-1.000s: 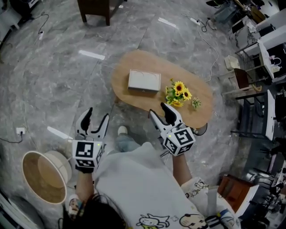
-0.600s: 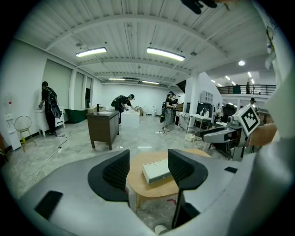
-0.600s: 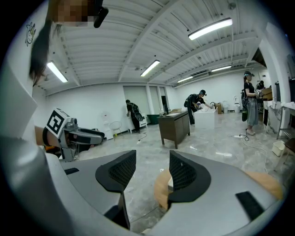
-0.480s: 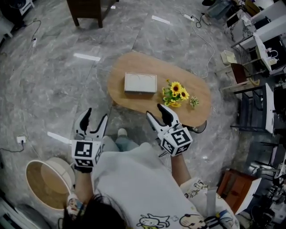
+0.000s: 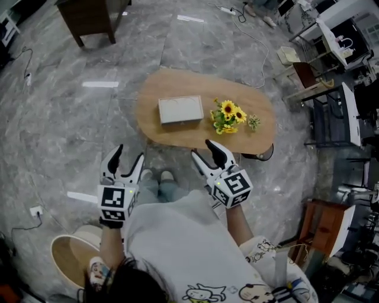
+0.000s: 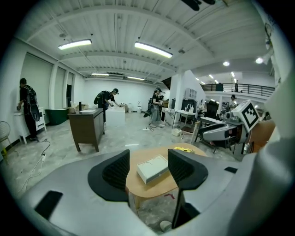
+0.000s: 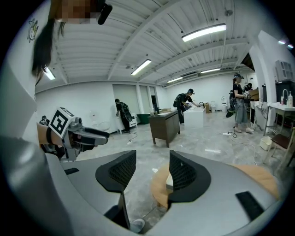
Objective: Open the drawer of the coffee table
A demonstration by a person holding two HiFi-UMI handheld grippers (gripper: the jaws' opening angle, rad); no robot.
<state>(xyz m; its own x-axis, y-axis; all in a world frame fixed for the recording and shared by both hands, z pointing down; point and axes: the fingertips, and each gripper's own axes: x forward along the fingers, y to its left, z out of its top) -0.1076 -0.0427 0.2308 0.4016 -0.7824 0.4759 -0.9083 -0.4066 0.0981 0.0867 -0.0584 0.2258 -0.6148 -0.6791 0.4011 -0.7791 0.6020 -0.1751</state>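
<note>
The oval wooden coffee table (image 5: 177, 130) stands in front of me on the marble floor; I also see the table (image 6: 156, 186) in the left gripper view and the table (image 7: 159, 186) in the right gripper view. No drawer shows in any view. On top lie a flat white box (image 5: 180, 110) and a small bunch of sunflowers (image 5: 228, 115). My left gripper (image 5: 126, 161) hangs open over the floor left of the table's near edge. The right gripper (image 5: 206, 150) is open too, its tips at the near edge of the table. Both hold nothing.
A dark wooden cabinet (image 5: 89, 18) stands at the far left. Chairs and desks (image 5: 323, 100) crowd the right side, with cables (image 5: 260, 41) on the floor. A round woven basket (image 5: 74, 260) sits behind me at the left. My feet (image 5: 159, 176) are near the table.
The view has shifted: the table now lies closer and more central, and the basket has slid toward the bottom edge. Both grippers stay open and keep roughly the same places.
</note>
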